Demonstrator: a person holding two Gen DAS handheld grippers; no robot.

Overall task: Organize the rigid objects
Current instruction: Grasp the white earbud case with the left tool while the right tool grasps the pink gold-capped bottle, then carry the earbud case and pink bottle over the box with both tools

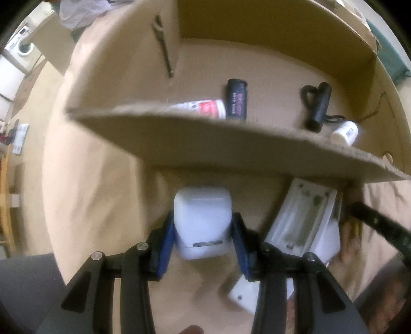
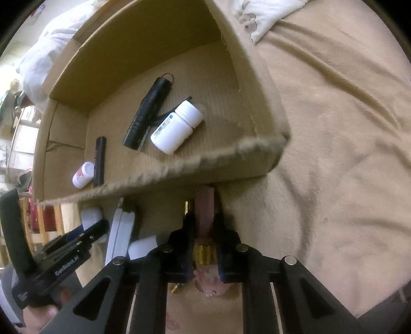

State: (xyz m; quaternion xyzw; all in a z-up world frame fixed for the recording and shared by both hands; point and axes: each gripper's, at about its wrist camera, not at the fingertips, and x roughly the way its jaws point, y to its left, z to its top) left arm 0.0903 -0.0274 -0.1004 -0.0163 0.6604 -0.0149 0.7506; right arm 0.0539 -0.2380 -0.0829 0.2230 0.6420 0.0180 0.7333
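Beside the cardboard box [image 1: 179, 138] on a tan blanket [image 2: 334, 128], left claw [image 1: 203, 231] clamped on a white case [image 1: 203, 221], right claw [image 2: 204, 228] clamped on a pink lipstick [image 2: 204, 213] (gold base).

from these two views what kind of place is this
Probably a home, likely a bedroom doubling as laundry space. The cardboard box sits on a rumpled tan blanket like bedding, a patterned pillow lies at its edge, and a washing machine stands in the background.
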